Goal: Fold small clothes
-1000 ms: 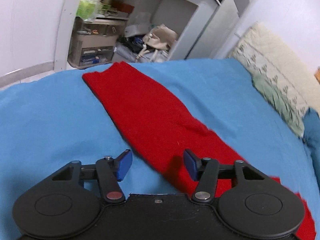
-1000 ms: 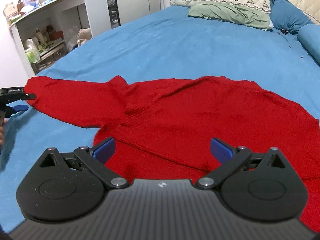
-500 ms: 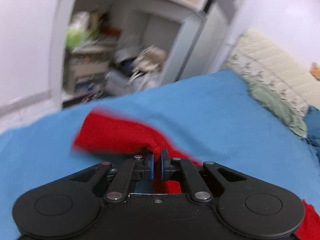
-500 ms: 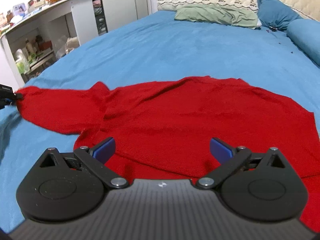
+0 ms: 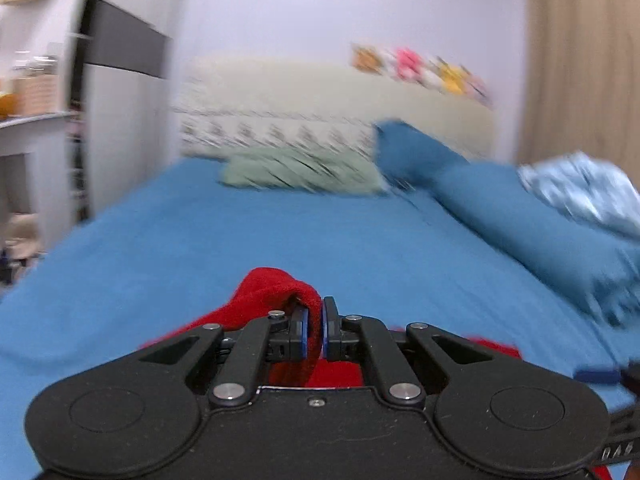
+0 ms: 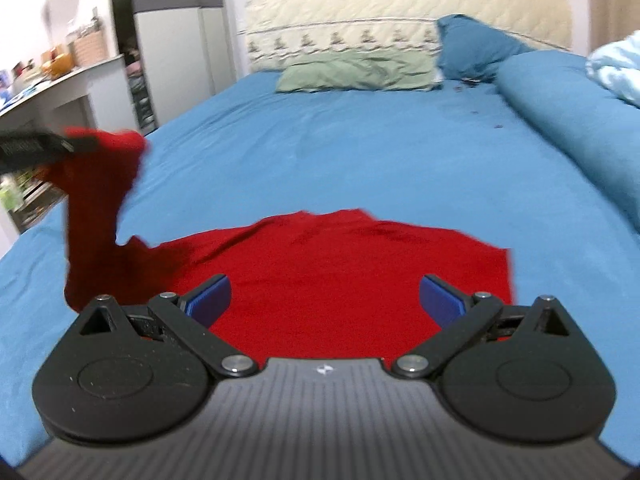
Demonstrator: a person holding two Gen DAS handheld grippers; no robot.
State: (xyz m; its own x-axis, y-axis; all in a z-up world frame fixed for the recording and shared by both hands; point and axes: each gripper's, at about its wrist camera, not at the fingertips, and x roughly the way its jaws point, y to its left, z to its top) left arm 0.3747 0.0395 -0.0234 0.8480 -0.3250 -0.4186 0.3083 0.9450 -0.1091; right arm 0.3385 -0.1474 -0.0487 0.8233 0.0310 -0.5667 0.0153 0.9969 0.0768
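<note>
Our left gripper [image 5: 315, 330] has its two blue pads pressed together on the end of the sleeve [image 5: 272, 292] of the red sweater [image 6: 340, 280], and the cloth bunches up over the left pad. From the right wrist view we see this sleeve lifted off the bed, hanging from the left gripper [image 6: 80, 144] down to the sweater body. Our right gripper [image 6: 325, 300] has its fingers wide apart and holds nothing; it hovers just above the near edge of the sweater body, which lies flat on the blue bedsheet [image 6: 340, 152]. Beyond the sweater, far ahead of both grippers, a green pillow [image 6: 356, 70] and a blue pillow [image 6: 476, 44] lie by the cream headboard [image 6: 400, 0].
</note>
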